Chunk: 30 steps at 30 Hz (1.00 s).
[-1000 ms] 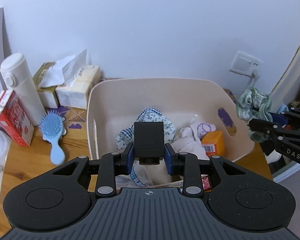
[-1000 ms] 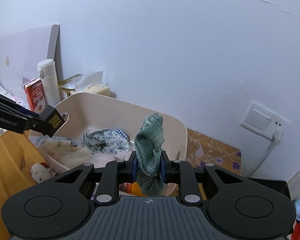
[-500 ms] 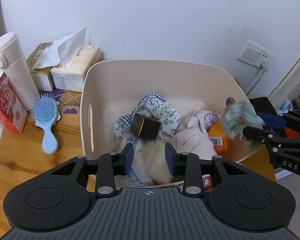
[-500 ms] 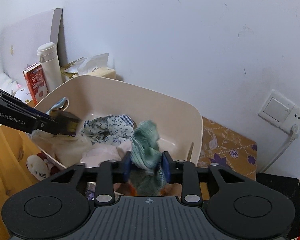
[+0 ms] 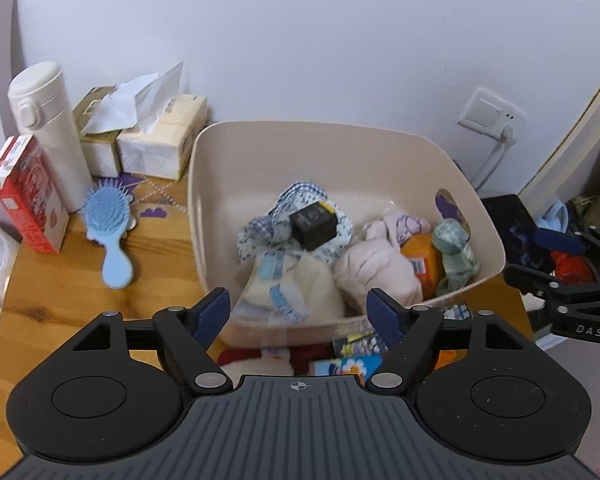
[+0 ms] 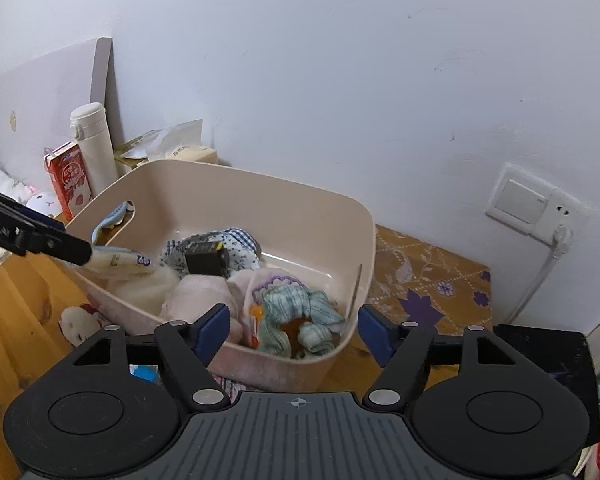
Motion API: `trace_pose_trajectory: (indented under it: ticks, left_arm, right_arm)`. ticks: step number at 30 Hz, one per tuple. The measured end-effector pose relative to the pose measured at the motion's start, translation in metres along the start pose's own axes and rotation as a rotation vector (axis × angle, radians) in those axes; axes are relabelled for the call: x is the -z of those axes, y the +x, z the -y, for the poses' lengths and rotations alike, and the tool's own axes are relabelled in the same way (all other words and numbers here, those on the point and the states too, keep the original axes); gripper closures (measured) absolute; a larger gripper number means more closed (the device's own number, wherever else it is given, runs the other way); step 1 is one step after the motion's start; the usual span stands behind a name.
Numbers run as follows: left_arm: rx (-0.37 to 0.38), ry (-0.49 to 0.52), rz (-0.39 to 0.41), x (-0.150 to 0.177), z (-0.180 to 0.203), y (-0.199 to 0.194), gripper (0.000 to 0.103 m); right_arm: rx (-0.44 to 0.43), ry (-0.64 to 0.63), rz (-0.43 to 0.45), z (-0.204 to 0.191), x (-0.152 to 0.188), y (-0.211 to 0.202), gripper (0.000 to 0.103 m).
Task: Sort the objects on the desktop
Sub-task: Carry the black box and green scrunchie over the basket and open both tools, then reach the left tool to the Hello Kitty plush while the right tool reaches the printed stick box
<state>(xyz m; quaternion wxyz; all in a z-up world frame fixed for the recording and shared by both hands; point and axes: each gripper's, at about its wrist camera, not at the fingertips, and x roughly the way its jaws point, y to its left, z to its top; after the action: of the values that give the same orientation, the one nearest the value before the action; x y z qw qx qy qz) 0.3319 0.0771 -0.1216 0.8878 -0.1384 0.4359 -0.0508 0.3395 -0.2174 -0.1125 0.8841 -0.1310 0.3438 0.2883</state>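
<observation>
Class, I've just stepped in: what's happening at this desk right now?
A person is sorting desk clutter into a beige bin with a tool in each hand. The left tool and right tool have just been opening; both stand open with nothing between them. The black box lies on cloth in the bin, and the green cloth lies at its corner.

Bin (image 5: pixel 380 136) sits on the worktop (image 5: pixel 60 288) against the wall. In the bin: box (image 5: pixel 313 225) on top of a cloth (image 5: pixel 300 200); scrunchie (image 5: pixel 454 256) at the right end. Left of the bin: hairbrush (image 5: pixel 108 232), bottle (image 5: pixel 48 128), carton (image 5: pixel 28 196); tissue packs (image 5: pixel 160 144) behind, by the wall.
</observation>
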Motion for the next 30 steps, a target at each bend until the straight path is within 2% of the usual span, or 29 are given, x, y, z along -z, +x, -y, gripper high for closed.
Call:
trace_pose_trajectory:
  ticks: [6,11,18,30]
  left_arm:
    - [0.01,0.003,-0.042,0.01,-0.012,-0.005,0.023]
    - [0.009,0.016,-0.114,0.023,-0.017,0.006,0.022]
    - [-0.01,0.046,-0.189,0.033,-0.017,0.033,0.022]
    - [-0.063,0.077,-0.222,0.031,-0.018,0.068,0.022]
  right_arm:
    - [0.006,0.004,-0.029,0.006,0.015,-0.011,0.025]
    - [-0.001,0.015,-0.082,0.012,0.03,-0.006,0.025]
    - [-0.025,0.007,-0.162,0.015,0.045,0.02,0.025]
    - [-0.096,-0.07,-0.267,0.014,0.055,0.07,0.025]
